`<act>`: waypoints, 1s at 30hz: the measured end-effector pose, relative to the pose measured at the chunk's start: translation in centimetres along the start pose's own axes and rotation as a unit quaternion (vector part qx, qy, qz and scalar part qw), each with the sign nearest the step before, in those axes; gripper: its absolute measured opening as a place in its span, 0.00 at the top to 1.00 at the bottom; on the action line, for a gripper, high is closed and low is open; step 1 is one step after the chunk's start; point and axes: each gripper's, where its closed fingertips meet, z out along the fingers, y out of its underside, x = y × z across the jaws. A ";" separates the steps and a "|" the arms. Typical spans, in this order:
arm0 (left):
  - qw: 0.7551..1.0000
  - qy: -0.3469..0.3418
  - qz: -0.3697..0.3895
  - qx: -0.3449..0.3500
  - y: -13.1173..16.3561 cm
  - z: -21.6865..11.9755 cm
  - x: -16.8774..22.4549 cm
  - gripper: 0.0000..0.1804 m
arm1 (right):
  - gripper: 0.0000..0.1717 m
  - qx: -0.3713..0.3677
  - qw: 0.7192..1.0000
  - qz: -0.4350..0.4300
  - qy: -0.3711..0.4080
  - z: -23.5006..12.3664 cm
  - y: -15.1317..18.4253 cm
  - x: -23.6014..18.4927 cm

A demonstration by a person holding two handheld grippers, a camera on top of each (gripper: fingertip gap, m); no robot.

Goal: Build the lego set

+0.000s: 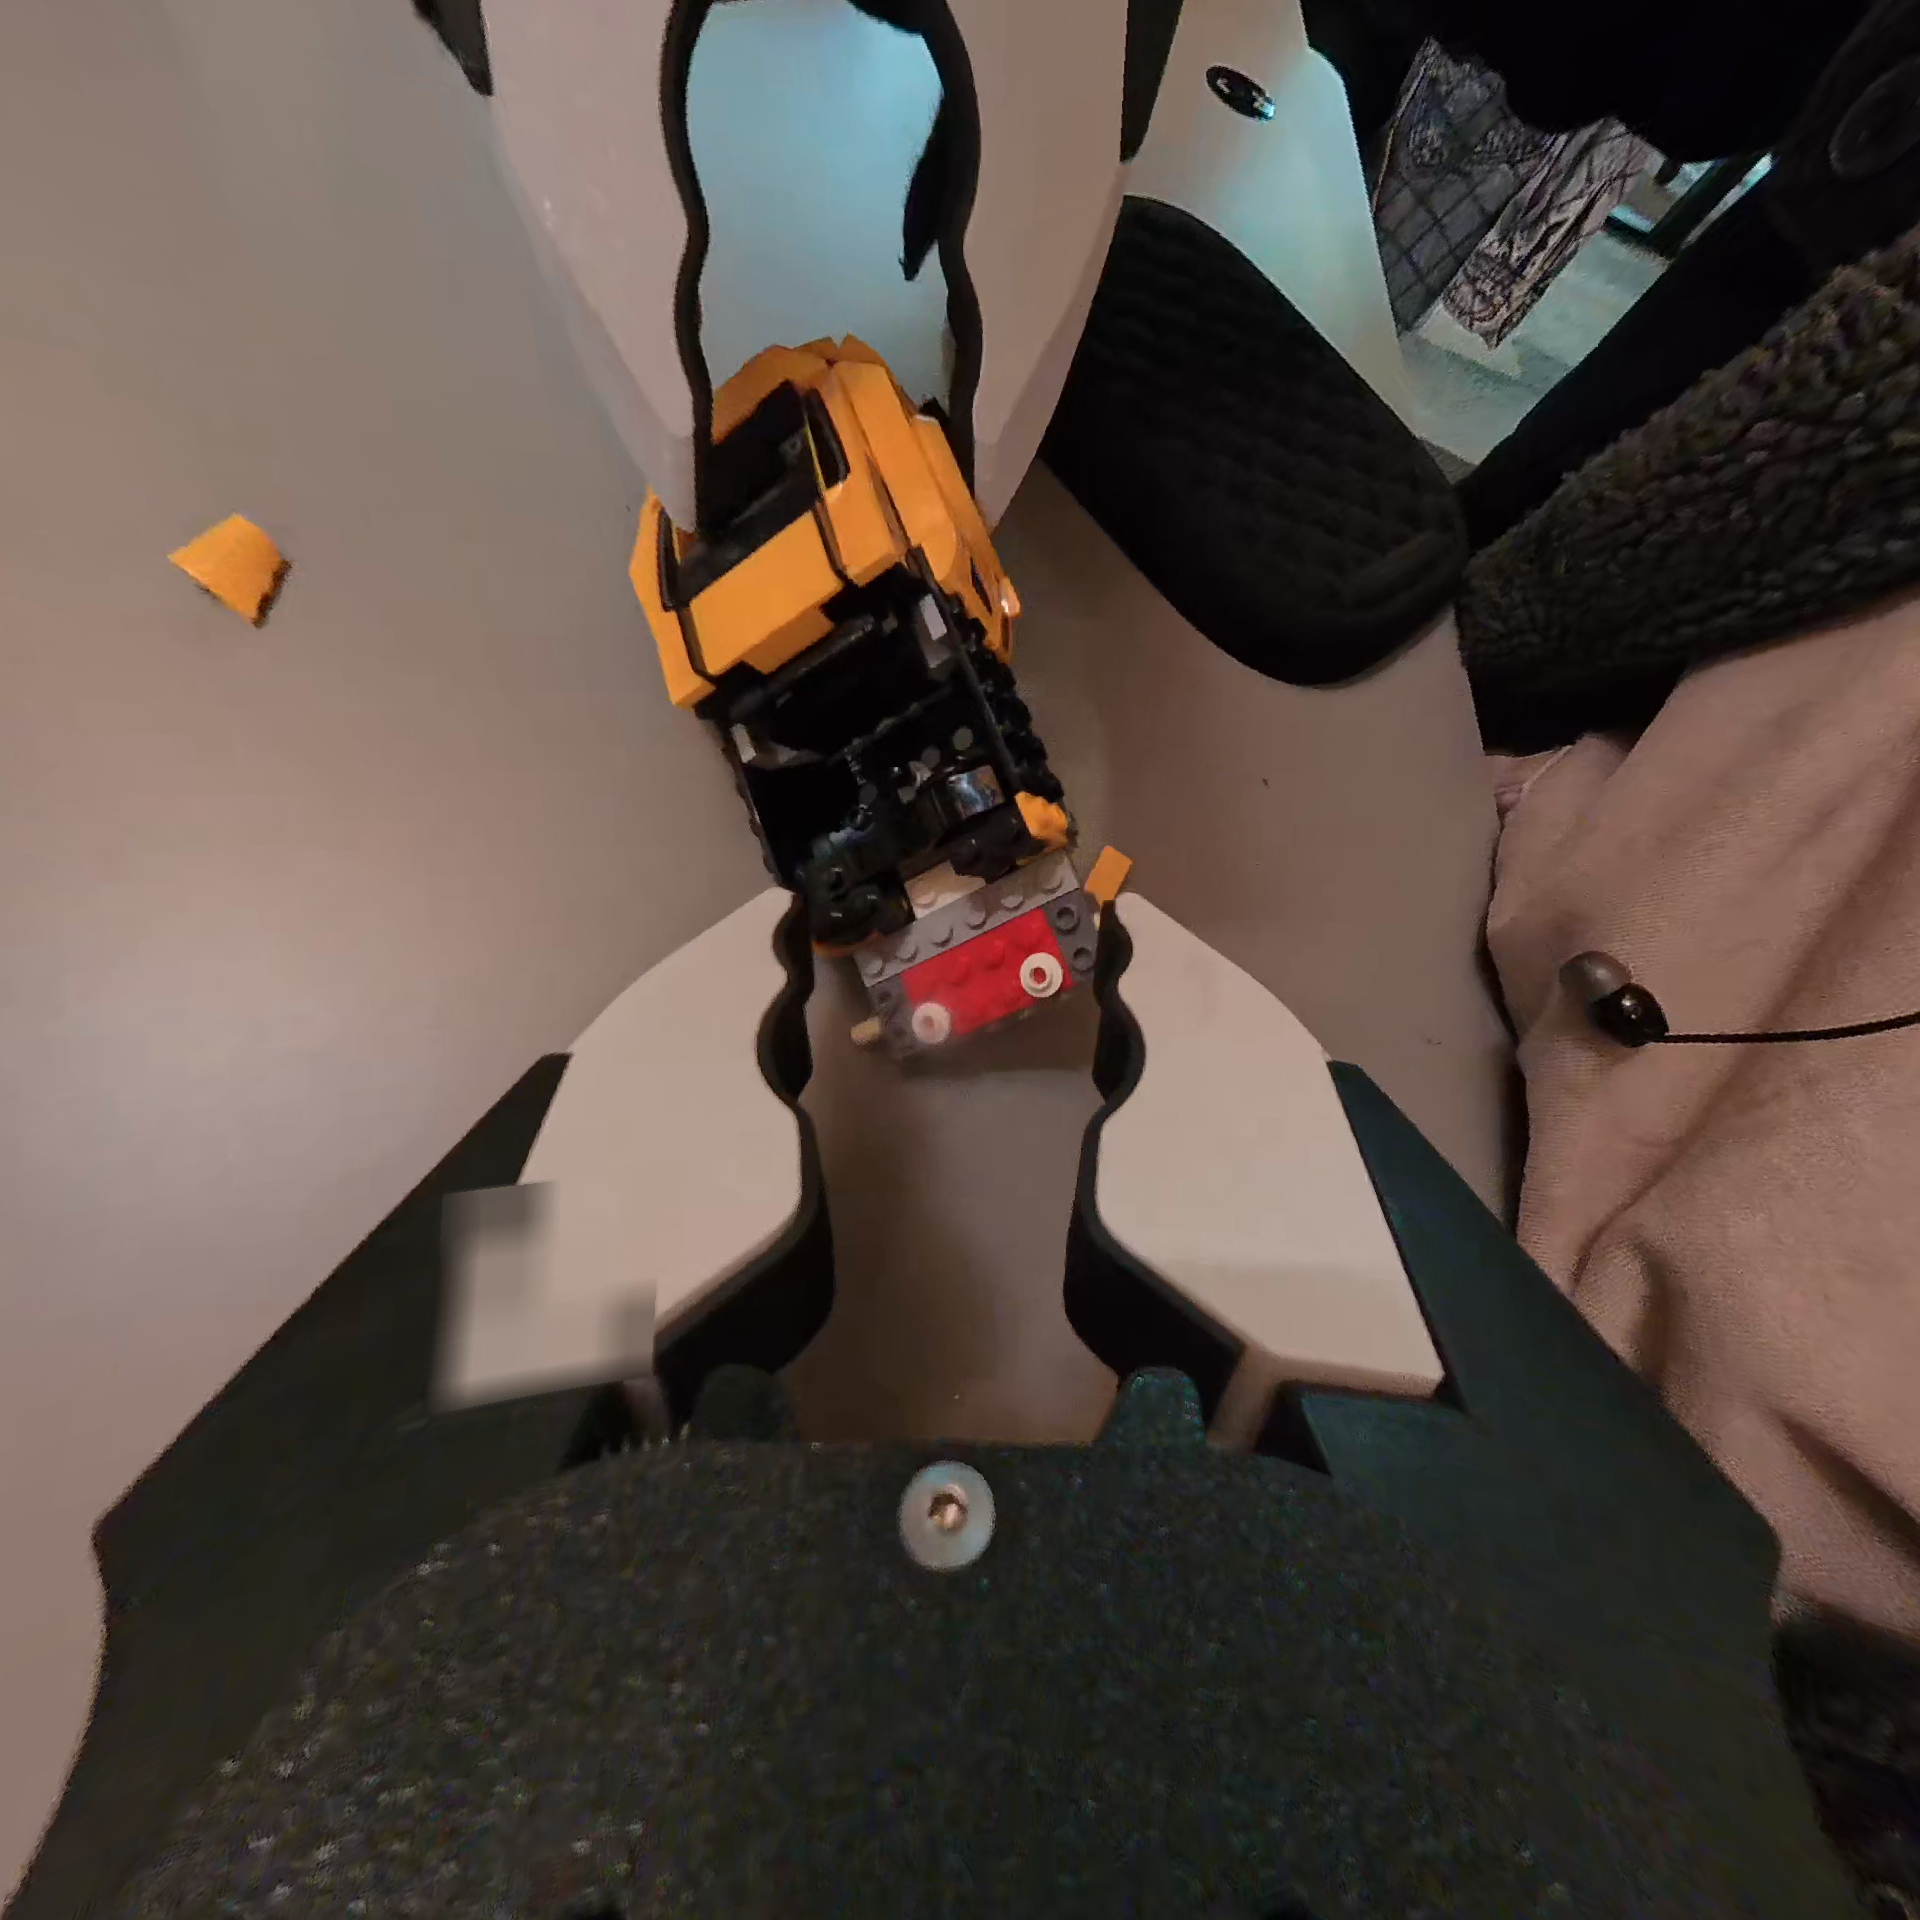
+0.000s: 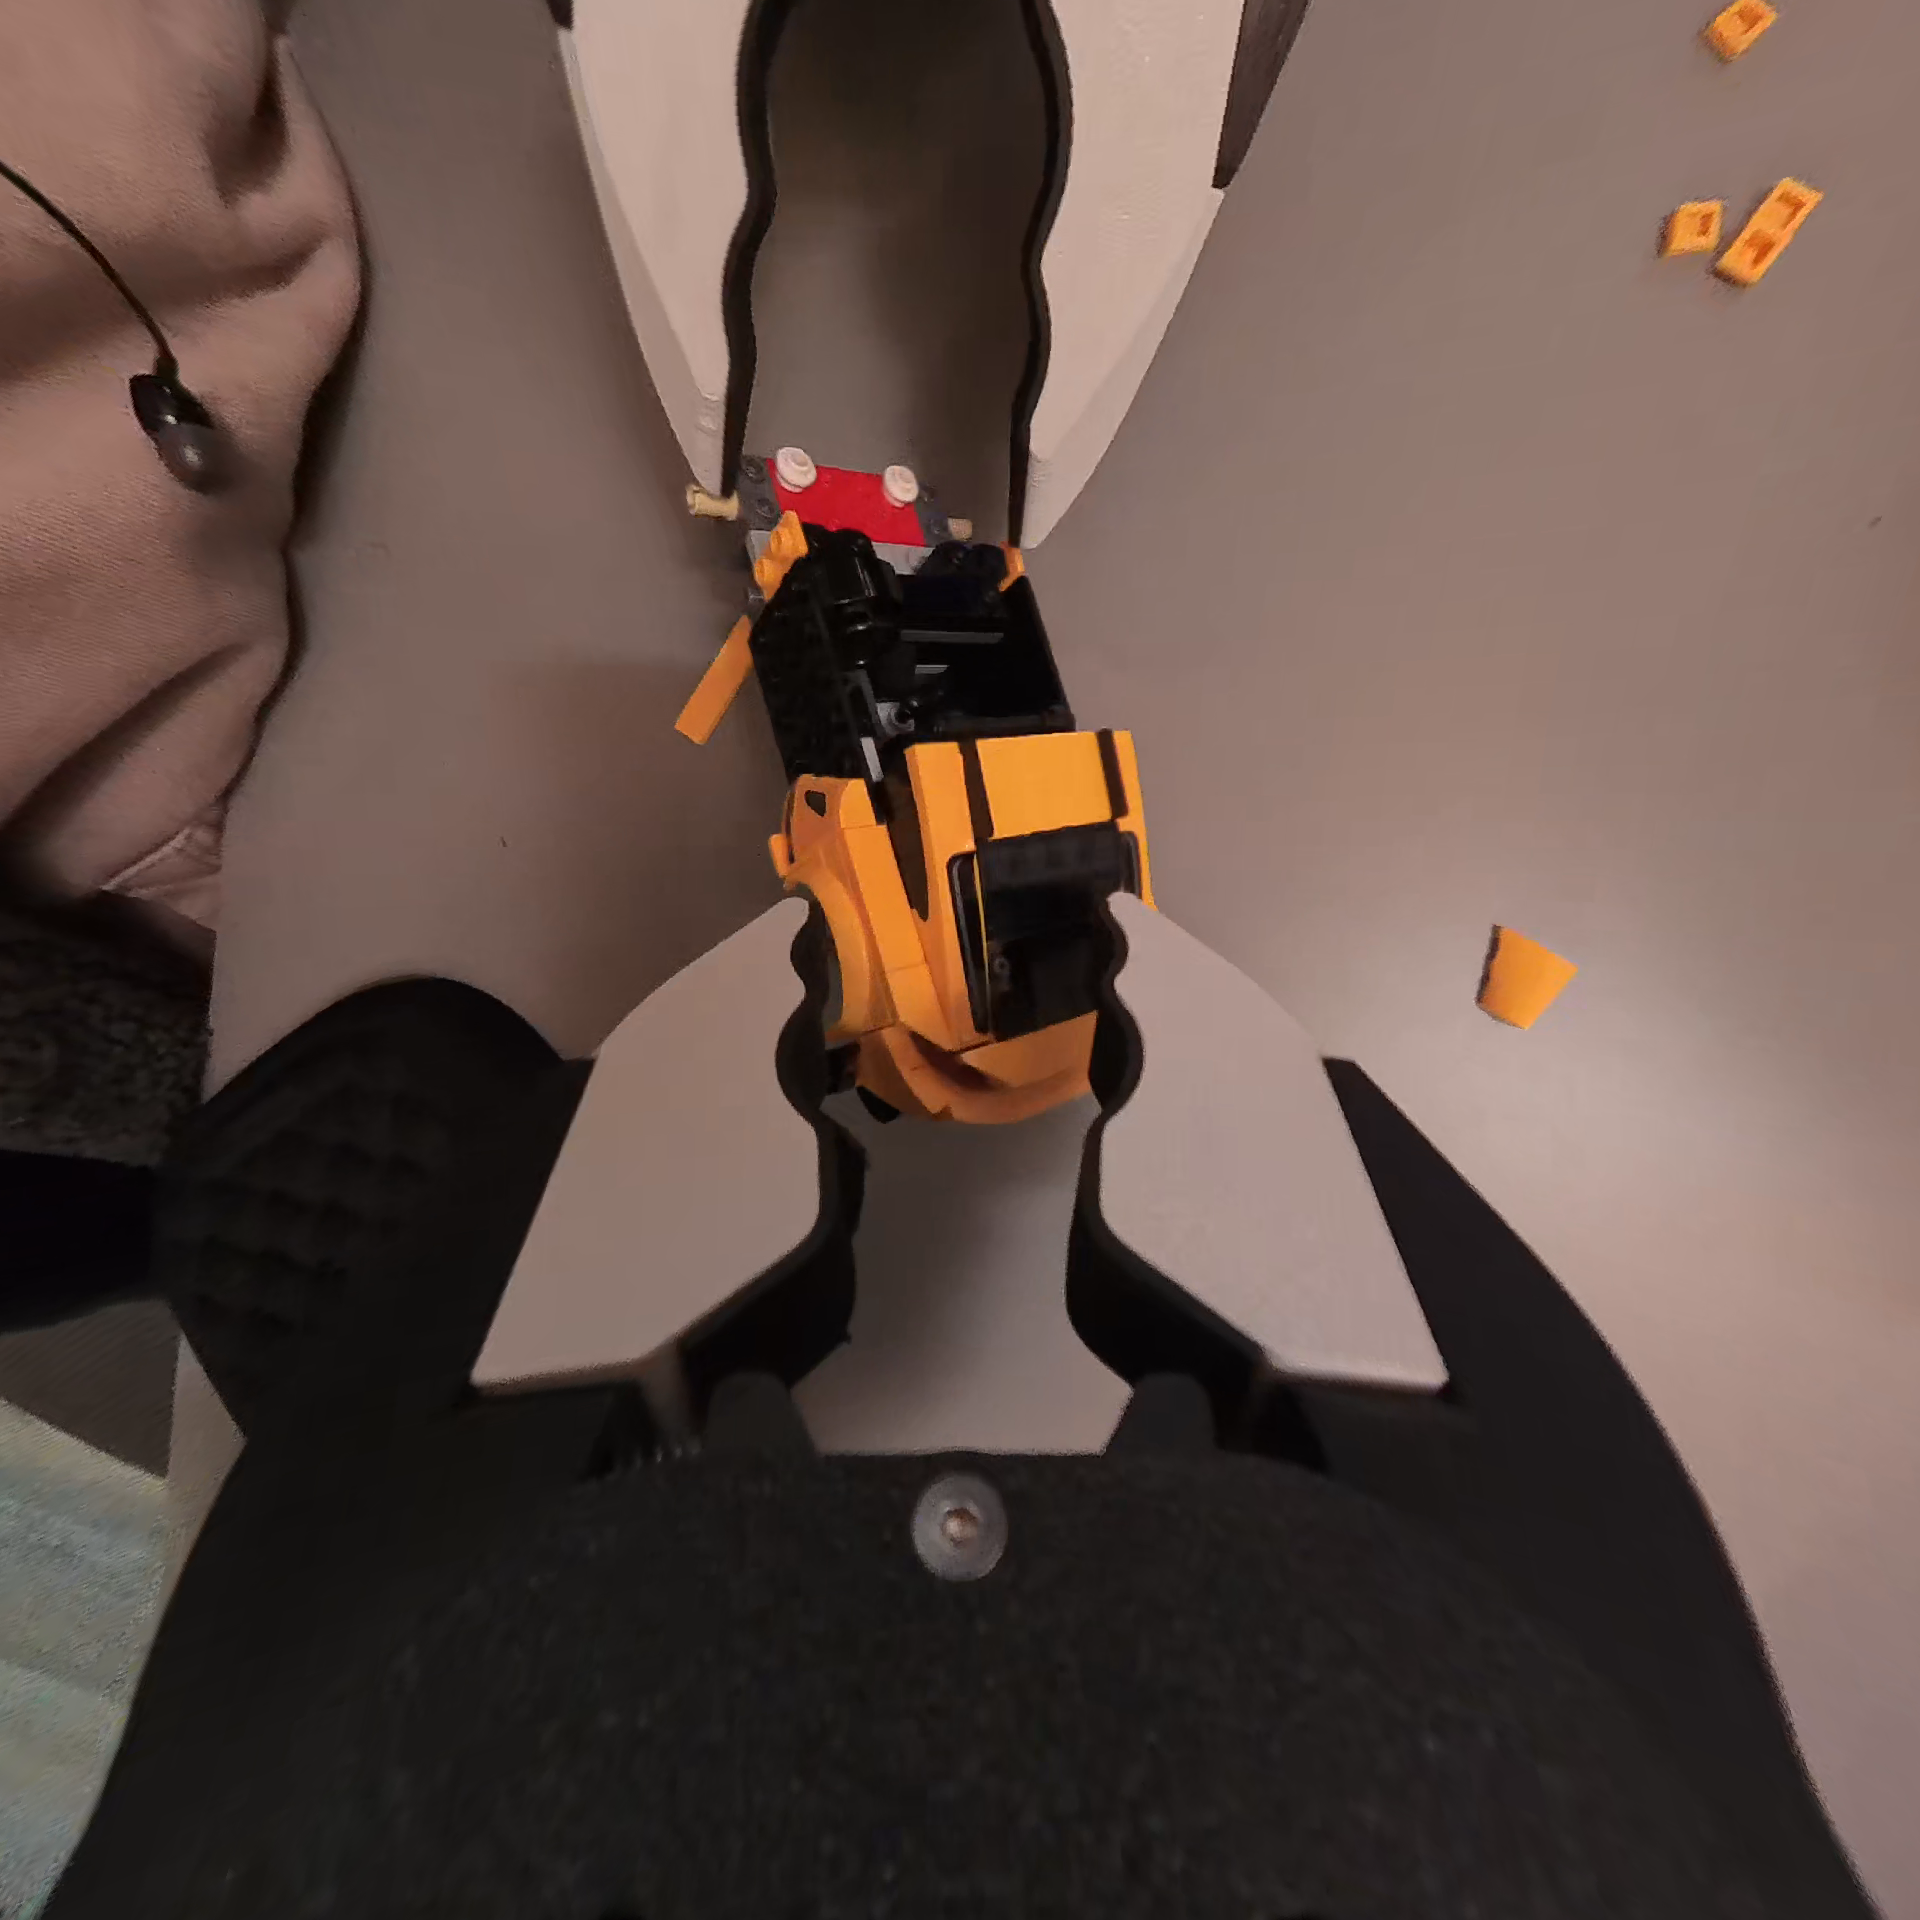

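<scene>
An orange and black toy brick car [image 1: 831, 623] hangs between my two grippers above the grey table [image 1: 312, 935]. My left gripper [image 1: 951, 914] is shut on its rear end, where a red and grey plate [image 1: 982, 982] shows between the fingertips. My right gripper [image 2: 966, 925] is shut on the orange front end [image 2: 1039, 790]. Each gripper also shows at the top of the other's view, its white fingers [image 1: 1029, 364] [image 2: 675, 312] closed on the car. A thin orange tile [image 2: 712, 686] sticks out beside the car's black side.
Loose orange pieces lie on the table: one [image 1: 231, 566] [image 2: 1522, 977] beside the car, several more [image 2: 1766, 229] at the far right. A person's beige garment [image 1: 1714, 1195] with a black earbud on a cord [image 1: 1626, 1010] borders the table. One gripper's finger ends stand about 8 cm off the other's. My left gripper's tips are some 5 cm from the thin orange tile [image 2: 712, 686].
</scene>
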 end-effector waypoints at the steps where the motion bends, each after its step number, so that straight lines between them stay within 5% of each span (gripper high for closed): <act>1: 1.000 0.005 -0.001 0.006 -0.1 -0.1 0.1 0.71 | 0.72 0.002 1.000 -0.001 0.004 0.0 0.0 0.0; 7: 0.998 -0.004 0.060 0.001 0.0 -0.3 0.6 0.67 | 0.73 0.008 0.998 0.044 -0.044 -0.2 -0.1 -0.1; 16: 0.998 -0.016 0.060 0.004 0.7 -0.1 -0.2 0.85 | 0.72 0.050 0.990 0.091 -0.093 -1.4 -1.5 1.8; 23: 1.000 0.008 -0.015 0.018 0.5 -0.2 -0.4 0.86 | 0.70 0.065 0.995 0.037 0.071 -2.9 -1.3 2.2; 30: 0.970 0.153 -0.174 0.072 -0.4 -1.2 0.7 0.86 | 0.58 0.031 0.958 -0.109 0.262 -2.1 -1.0 2.2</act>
